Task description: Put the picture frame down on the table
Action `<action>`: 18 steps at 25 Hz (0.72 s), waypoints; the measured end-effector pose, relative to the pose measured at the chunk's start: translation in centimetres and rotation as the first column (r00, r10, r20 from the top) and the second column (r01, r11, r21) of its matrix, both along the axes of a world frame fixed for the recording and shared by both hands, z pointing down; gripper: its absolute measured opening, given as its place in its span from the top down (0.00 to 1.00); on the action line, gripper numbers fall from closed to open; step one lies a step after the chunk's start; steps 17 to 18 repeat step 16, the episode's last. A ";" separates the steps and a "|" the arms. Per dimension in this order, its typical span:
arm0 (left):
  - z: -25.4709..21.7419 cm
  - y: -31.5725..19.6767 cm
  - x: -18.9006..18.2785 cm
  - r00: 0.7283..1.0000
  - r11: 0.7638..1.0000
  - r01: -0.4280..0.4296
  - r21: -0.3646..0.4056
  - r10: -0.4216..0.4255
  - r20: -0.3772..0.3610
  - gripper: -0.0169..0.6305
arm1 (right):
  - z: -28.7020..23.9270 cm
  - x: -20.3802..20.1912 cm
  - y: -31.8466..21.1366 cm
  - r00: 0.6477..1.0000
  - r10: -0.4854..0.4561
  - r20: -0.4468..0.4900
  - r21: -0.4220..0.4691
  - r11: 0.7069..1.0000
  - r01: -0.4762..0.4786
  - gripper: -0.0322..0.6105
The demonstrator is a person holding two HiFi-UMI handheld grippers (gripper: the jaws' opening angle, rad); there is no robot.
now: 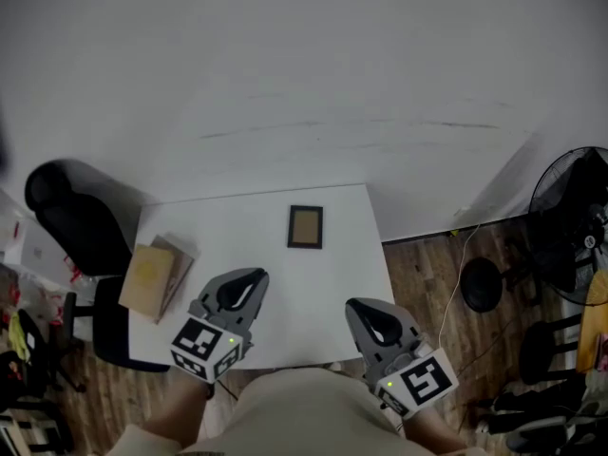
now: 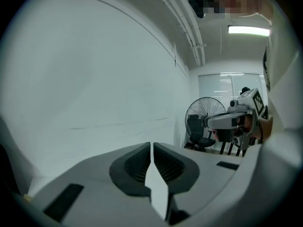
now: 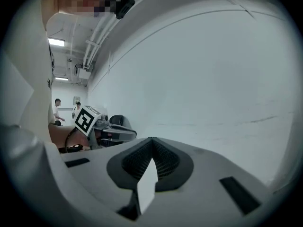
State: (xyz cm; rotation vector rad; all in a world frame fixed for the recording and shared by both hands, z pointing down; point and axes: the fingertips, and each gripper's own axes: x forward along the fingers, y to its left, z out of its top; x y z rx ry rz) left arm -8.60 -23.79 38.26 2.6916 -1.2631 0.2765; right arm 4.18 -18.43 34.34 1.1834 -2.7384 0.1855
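Observation:
A small dark picture frame point(image 1: 305, 226) with a tan inside lies flat on the white table point(image 1: 342, 283), toward its far edge. My left gripper point(image 1: 249, 278) hovers over the table's near left part, shut and empty. My right gripper point(image 1: 358, 307) is held at the near right edge, also shut with nothing in it. Both stand well short of the frame. In the left gripper view my left gripper point(image 2: 151, 148) has its jaws closed tip to tip before a white wall. The right gripper view shows my right gripper point(image 3: 151, 142) the same way, and the frame shows in neither.
A brown cardboard packet point(image 1: 154, 275) lies on the table's left edge. A black office chair point(image 1: 74, 218) stands to the left, a floor fan point(image 1: 573, 218) and stools to the right on the wood floor. A white wall runs behind the table.

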 end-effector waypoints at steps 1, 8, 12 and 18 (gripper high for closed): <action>-0.1 0.0 -0.2 1.000 1.000 0.005 0.003 -0.005 -0.006 0.92 | 0.1 -0.3 -0.1 1.000 -0.006 0.001 -0.002 1.000 0.006 0.91; -0.8 0.1 -0.6 1.000 1.000 0.017 0.016 -0.017 -0.009 0.92 | -0.6 -0.6 -1.0 1.000 -0.022 -0.006 0.029 0.999 0.022 0.91; -0.9 0.1 -0.7 1.000 1.000 0.017 0.017 -0.017 0.000 0.92 | -0.8 -0.3 -1.5 1.000 -0.006 -0.002 0.029 1.000 0.006 0.91; -0.9 0.5 -0.4 1.000 1.000 0.007 0.016 -0.007 -0.008 0.92 | -0.4 0.2 -1.4 1.000 -0.013 -0.028 0.037 0.999 0.014 0.91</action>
